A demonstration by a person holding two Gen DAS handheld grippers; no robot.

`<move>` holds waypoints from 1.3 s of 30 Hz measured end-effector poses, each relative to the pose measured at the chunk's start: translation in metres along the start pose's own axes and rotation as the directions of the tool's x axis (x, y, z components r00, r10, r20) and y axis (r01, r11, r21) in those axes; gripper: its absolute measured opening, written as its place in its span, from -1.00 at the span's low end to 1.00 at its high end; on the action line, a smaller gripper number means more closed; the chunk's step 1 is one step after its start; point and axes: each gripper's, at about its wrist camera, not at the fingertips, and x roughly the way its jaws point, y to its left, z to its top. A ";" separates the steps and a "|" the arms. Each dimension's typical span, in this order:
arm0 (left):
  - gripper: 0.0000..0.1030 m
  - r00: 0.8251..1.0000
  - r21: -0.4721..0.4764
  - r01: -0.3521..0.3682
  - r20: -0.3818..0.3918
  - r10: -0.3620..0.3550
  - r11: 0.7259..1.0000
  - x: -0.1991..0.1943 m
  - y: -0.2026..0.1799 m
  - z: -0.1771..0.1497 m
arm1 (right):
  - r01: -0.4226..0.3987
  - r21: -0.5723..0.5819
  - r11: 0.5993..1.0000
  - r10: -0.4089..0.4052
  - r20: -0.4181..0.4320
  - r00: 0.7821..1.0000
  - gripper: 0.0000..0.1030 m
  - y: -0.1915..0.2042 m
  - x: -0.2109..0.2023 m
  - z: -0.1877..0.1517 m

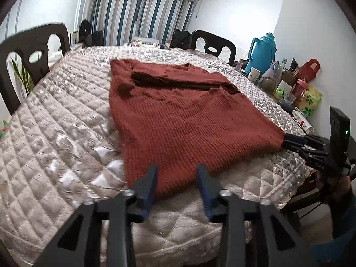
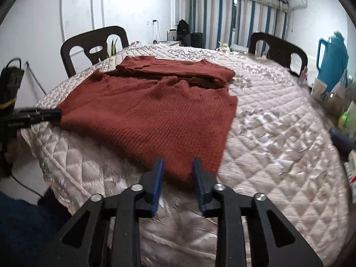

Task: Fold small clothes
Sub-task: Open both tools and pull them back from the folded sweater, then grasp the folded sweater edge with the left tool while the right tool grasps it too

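Observation:
A rust-red knitted sweater (image 1: 178, 115) lies flat on the quilted table cover, its sleeves folded across the far part; it also shows in the right wrist view (image 2: 146, 115). My left gripper (image 1: 176, 173) is open, its blue-padded fingers astride the sweater's near left corner. My right gripper (image 2: 176, 166) is open, astride the near right corner. In the left wrist view the right gripper (image 1: 287, 142) shows at the sweater's right corner. In the right wrist view the left gripper (image 2: 55, 113) shows at the left corner.
The quilted cream cover (image 1: 55, 133) spreads over the table. Dark chairs stand at the left (image 1: 33, 51) and the far side (image 1: 213, 44). A teal thermos (image 1: 262, 51), cups, bottles and bags crowd the right edge. Striped curtains hang behind.

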 end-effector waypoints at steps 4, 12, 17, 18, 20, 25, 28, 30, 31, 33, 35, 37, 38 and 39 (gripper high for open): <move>0.11 1.000 0.067 -0.011 0.022 0.010 0.998 -0.007 -0.004 -0.001 | 0.062 -0.113 0.992 -0.062 0.004 0.998 -0.30 0.004 -0.009 -0.003; 0.14 0.999 0.253 -0.050 0.029 0.044 0.966 -0.001 -0.019 -0.002 | 0.136 -0.416 0.899 -0.152 -0.007 0.988 -0.30 0.030 0.002 -0.011; 0.13 0.996 0.258 -0.084 0.007 0.085 0.962 0.011 -0.011 -0.007 | 0.155 -0.493 0.856 -0.183 -0.007 0.983 -0.30 0.030 0.017 -0.011; 0.08 0.996 0.257 -0.088 0.008 0.089 0.962 0.011 -0.011 -0.007 | 0.149 -0.483 0.863 -0.177 -0.011 0.984 -0.30 0.028 0.018 -0.010; -0.14 0.995 0.261 -0.104 0.019 0.103 0.960 0.011 -0.012 -0.008 | 0.133 -0.447 0.885 -0.158 -0.018 0.987 -0.30 0.021 0.019 -0.007; -0.77 0.997 0.226 -0.075 0.028 0.071 0.971 0.006 -0.011 0.000 | 0.094 -0.354 0.931 -0.116 -0.043 0.992 -0.73 0.012 0.020 -0.001; -0.81 0.998 0.174 -0.052 0.048 0.044 0.983 -0.001 -0.005 0.010 | 0.064 -0.293 0.954 -0.072 -0.016 0.997 -0.80 0.005 0.011 0.008; -0.81 0.997 0.135 -0.034 0.075 0.024 0.990 -0.006 0.001 0.021 | 0.056 -0.251 0.966 -0.051 0.024 0.998 -0.82 -0.001 0.001 0.019; -0.81 0.996 0.120 -0.027 0.088 0.016 0.992 -0.008 0.004 0.027 | 0.054 -0.235 0.971 -0.045 0.043 0.998 -0.82 -0.004 -0.002 0.024; -0.81 0.994 0.086 -0.019 0.113 0.009 0.996 -0.010 0.010 0.043 | 0.050 -0.206 0.977 -0.034 0.079 0.996 -0.83 -0.010 -0.007 0.038; -0.81 0.992 0.043 -0.012 0.124 0.007 0.999 -0.007 0.017 0.062 | 0.049 -0.189 0.981 -0.029 0.106 0.994 -0.83 -0.014 -0.007 0.053; -0.81 0.991 -0.006 0.012 0.130 -0.011 1.000 -0.001 0.025 0.083 | 0.054 -0.184 0.982 -0.030 0.129 0.991 -0.83 -0.017 -0.005 0.070; -0.82 0.991 -0.025 0.020 0.136 -0.016 1.000 0.002 0.029 0.093 | 0.051 -0.179 0.983 -0.026 0.137 0.990 -0.83 -0.019 -0.001 0.083; -0.82 0.990 -0.042 0.022 0.140 -0.016 0.999 0.007 0.033 0.106 | 0.051 -0.172 0.984 -0.026 0.142 0.990 -0.83 -0.021 0.002 0.094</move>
